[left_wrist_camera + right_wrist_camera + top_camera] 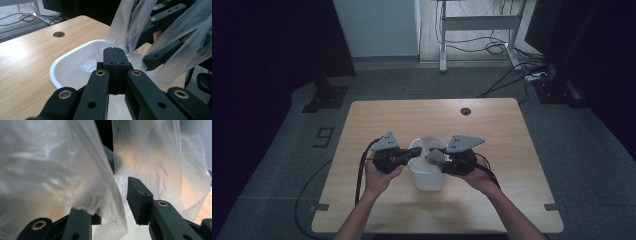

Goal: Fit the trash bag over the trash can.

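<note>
Pale wood-grain tabletop (pixel 377 115), rounded corners, carries white smooth plastic bin (pixel 426 176) near centre. Thin translucent crinkled bag (pixel 130 22) hangs over bin between both grippers. Left gripper (pixel 114 51) jaws pressed together on bag edge. Right gripper (pixel 113 195) jaws part-spread, film draped between them.

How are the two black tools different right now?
The left tool has its jaws pressed tightly together at the rim of the white bin; the right tool has a gap between its jaws. The clear plastic bag drapes over the right tool, but only bunches at the left tool's tip. Both reach over the bin.
</note>
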Action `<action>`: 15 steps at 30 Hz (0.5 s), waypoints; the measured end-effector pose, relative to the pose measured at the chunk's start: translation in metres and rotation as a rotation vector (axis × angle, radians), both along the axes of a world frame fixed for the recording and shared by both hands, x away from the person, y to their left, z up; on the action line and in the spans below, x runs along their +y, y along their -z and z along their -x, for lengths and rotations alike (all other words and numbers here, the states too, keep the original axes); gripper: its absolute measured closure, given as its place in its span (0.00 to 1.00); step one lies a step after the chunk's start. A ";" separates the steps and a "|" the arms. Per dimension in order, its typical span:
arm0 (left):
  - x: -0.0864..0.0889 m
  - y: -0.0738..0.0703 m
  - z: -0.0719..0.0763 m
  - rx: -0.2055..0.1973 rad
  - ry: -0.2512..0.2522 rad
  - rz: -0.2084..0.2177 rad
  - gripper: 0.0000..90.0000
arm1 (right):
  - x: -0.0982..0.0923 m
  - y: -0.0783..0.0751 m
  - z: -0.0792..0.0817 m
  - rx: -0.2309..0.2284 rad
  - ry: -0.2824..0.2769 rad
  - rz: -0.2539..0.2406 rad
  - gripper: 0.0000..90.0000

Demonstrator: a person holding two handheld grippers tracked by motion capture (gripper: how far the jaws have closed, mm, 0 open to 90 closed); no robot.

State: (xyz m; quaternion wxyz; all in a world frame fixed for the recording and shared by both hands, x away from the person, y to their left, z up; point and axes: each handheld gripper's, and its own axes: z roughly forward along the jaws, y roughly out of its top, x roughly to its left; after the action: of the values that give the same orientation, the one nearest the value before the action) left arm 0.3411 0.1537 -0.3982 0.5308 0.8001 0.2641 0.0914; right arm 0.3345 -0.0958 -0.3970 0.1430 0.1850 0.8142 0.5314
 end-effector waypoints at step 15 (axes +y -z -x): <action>0.002 0.000 0.002 -0.005 0.004 0.011 1.00 | -0.007 0.001 0.000 -0.019 0.078 -0.007 0.99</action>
State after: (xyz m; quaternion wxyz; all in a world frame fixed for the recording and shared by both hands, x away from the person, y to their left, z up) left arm 0.3392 0.1553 -0.3983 0.5361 0.7975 0.2615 0.0908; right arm 0.3344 -0.1030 -0.3979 0.1707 0.2120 0.8030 0.5301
